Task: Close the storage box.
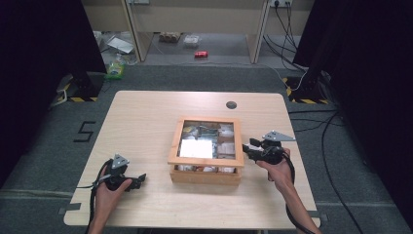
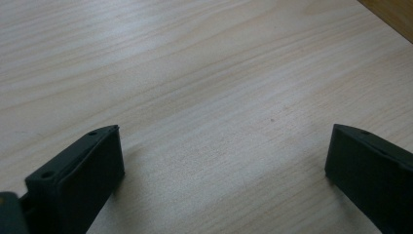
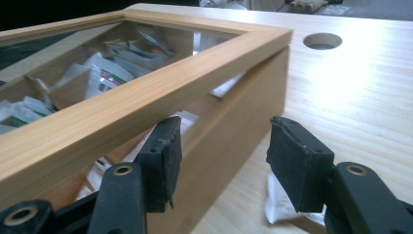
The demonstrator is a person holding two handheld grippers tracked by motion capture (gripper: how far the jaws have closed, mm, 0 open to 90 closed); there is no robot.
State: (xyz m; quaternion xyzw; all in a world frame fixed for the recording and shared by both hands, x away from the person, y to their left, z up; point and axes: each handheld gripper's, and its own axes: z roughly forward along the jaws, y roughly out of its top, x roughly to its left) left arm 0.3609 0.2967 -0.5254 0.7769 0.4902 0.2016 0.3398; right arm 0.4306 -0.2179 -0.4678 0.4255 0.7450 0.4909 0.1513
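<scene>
R gripper (image 3: 221,161) is seen w/ jaws apart, about half spread, nothing pinched. One jaw is tucked under the raised lid (image 3: 146,100) of the wooden box (image 3: 234,126), in the gap above the box wall; the other jaw is outside the wall, over the table (image 3: 360,92). Contact betw. inner jaw and lid can't be told. A white packet (image 3: 277,204) is partly seen behind the outer jaw, mostly hidden by it. In the high view the R gripper (image 1: 249,147) is at the box's right edge, held by the right hand (image 1: 277,168).

Box sits mid-table, lid w/ glass pane; glare on the pane in the high view blanks out part of the contents. Sachets (image 3: 104,68) inside are seen through the glass, print too blurred to read. Lid's near end is cut off at frame edge.

L gripper (image 2: 224,156) is shown open wide, jaws empty, low over bare tabletop; both jaws are cropped by the frame. In the high view L gripper (image 1: 139,179) is well apart from the box, front-left area, left hand (image 1: 109,192) on it.

A round hole (image 3: 322,40) in the table is seen beyond the box.
</scene>
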